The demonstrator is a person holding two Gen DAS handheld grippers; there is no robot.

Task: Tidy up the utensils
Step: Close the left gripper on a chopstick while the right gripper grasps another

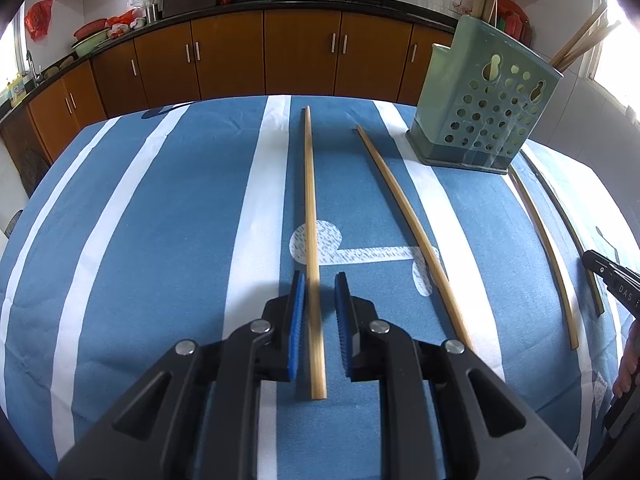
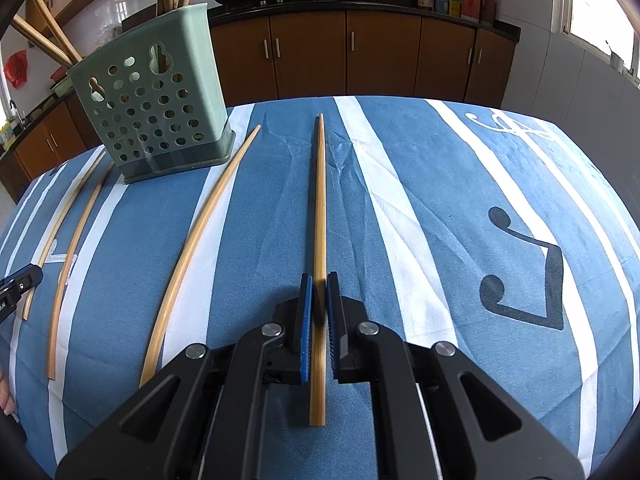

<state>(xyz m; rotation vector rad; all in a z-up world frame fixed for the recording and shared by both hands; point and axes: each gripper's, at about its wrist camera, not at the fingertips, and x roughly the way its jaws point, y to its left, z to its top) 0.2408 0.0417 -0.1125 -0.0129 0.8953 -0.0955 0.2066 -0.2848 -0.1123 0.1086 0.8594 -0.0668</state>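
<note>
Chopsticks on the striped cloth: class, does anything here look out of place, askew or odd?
Yes. Four chopsticks lie loose on the blue striped cloth instead of standing in the green holder, which already has several. The left gripper straddles one chopstick with a gap; the right gripper is closed on another chopstick. Nothing looks spilled or broken.

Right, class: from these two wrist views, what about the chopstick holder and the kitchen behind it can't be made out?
Holder interior, both views: its perforated wall hides how many chopsticks it holds.
Standing chopsticks, right wrist view: tops cut off by the upper edge.
Counter clutter, left wrist view: too small to identify.
</note>
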